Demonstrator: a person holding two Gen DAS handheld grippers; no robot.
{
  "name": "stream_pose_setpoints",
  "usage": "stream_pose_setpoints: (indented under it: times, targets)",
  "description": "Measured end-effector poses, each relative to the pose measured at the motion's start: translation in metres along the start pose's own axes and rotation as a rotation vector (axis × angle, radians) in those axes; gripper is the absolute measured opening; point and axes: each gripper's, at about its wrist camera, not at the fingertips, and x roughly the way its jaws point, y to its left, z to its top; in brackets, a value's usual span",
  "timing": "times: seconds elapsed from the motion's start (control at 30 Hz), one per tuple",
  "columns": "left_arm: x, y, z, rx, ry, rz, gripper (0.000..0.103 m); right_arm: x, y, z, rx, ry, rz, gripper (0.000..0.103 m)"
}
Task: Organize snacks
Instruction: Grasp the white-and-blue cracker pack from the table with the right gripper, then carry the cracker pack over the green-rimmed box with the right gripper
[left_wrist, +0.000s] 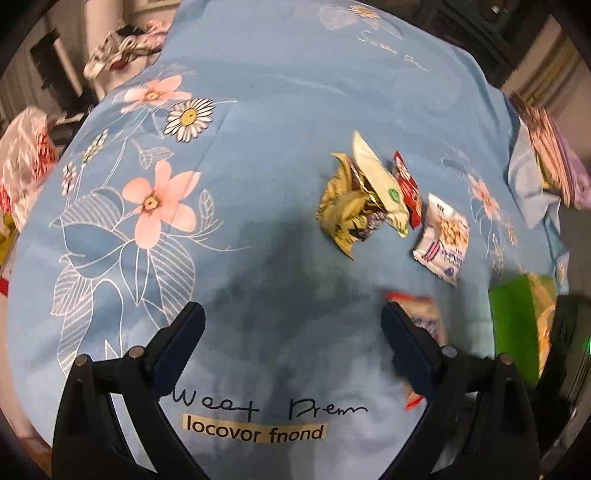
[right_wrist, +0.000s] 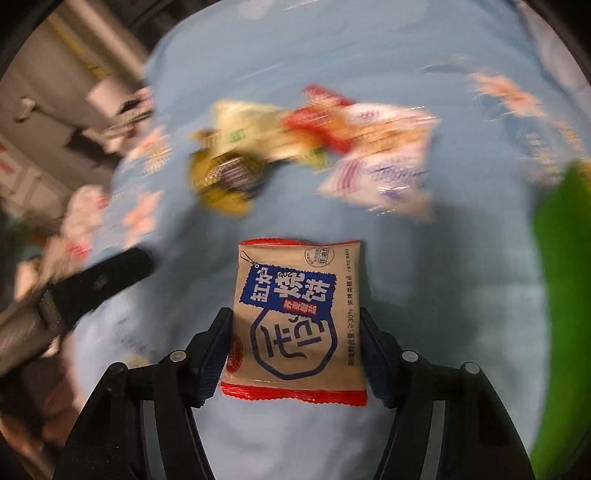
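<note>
A tan snack packet (right_wrist: 295, 321) with red crimped ends and blue print sits between the fingers of my right gripper (right_wrist: 293, 314). Both pads press its sides, and it is sharp while the bed behind it is blurred. In the left wrist view the same packet (left_wrist: 424, 317) shows as a blur behind my right-hand finger. My left gripper (left_wrist: 291, 314) is open over bare blue cloth, holding nothing. Beyond it lie a crumpled yellow-olive packet (left_wrist: 343, 210), a cream packet (left_wrist: 380, 181), a red packet (left_wrist: 406, 184) and a white-and-blue packet (left_wrist: 443, 236).
Everything lies on a light blue flowered bedsheet (left_wrist: 258, 147). A bright green bag (left_wrist: 513, 325) stands at the right, also visible as the green bag (right_wrist: 561, 295). More packets are stacked at the right edge (left_wrist: 554, 166). Clutter and furniture ring the bed on the left.
</note>
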Motion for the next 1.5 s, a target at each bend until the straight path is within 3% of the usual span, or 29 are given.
stream_pose_setpoints:
  times: [0.07,0.17,0.43,0.53,0.6,0.67,0.8,0.9,1.1,1.37,1.5]
  targets:
    - [0.002,0.003,0.000,-0.014,0.009,-0.002,0.095,0.003,0.003,0.001,-0.002,0.020,0.047,0.066]
    - [0.005,0.006,0.000,-0.023,0.035,-0.011,0.093,-0.002,-0.002,0.002,0.020,0.002,0.036,0.067]
    - [0.021,-0.009,-0.013,-0.010,0.154,-0.125,0.070,-0.023,-0.047,0.003,0.209,-0.102,0.144,0.067]
    - [0.030,-0.018,-0.021,-0.009,0.214,-0.168,0.063,-0.016,-0.053,0.005,0.262,-0.084,0.165,0.051]
    - [0.037,-0.023,-0.025,-0.012,0.248,-0.189,0.061,-0.011,-0.053,0.004,0.268,-0.058,0.193,0.049]
    - [0.038,-0.026,-0.026,-0.008,0.243,-0.179,0.059,-0.006,-0.048,0.003,0.258,-0.031,0.205,0.048]
    - [0.038,-0.028,-0.029,-0.021,0.233,-0.183,0.042,0.004,-0.040,0.003,0.245,-0.003,0.184,0.046]
    - [0.037,-0.029,-0.030,-0.011,0.224,-0.179,0.038,0.009,-0.042,0.002,0.260,0.018,0.200,0.046]
    - [0.040,-0.038,-0.035,0.016,0.251,-0.238,0.033,0.011,-0.043,0.000,0.265,0.029,0.220,0.043]
    - [0.035,-0.050,-0.038,0.050,0.223,-0.233,0.033,0.003,-0.041,-0.002,0.251,0.009,0.194,0.038]
    - [0.012,-0.058,-0.035,0.074,0.143,-0.251,0.033,-0.019,-0.033,-0.001,0.214,-0.069,0.199,0.038]
